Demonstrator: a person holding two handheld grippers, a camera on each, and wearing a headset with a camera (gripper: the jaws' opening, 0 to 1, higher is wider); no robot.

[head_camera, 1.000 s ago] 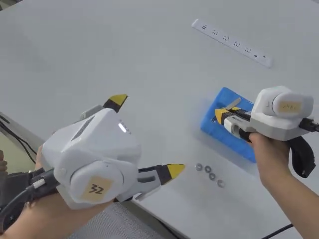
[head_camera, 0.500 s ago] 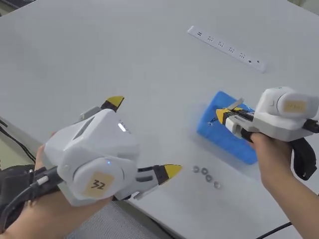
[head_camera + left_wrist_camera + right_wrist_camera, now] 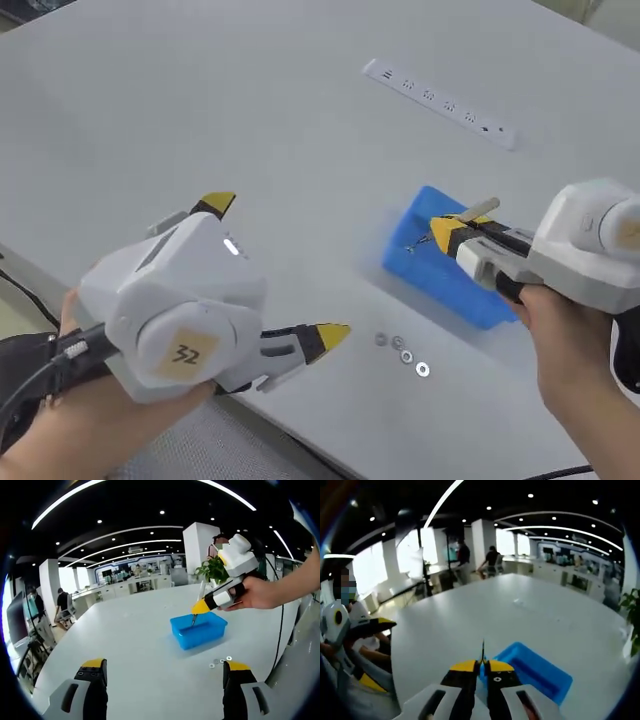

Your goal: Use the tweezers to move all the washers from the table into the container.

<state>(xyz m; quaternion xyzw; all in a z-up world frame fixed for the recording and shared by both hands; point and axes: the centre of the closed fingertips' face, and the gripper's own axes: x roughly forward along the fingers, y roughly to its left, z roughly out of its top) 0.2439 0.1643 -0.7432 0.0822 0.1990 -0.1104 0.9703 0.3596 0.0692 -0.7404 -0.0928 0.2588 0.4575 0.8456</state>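
Edge: washers (image 3: 400, 348) near the front table (image 3: 200, 100) edge, beside container (image 3: 440, 285);
Left tongs (image 3: 272, 270): spread wide, empty;
Right tongs (image 3: 445, 232): clamped on tweezers (image 3: 478, 209) over container

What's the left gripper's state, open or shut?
Open: the left gripper has its yellow-tipped jaws wide apart, with nothing between them.

The head view is looking steeply down on the white table (image 3: 200, 80) from close above. The left gripper view is facing low across it, with the blue container (image 3: 200, 636) lying right of centre, farther off. The right gripper view is looking from near above the container, which is sitting at lower centre. All three views are sharing it.
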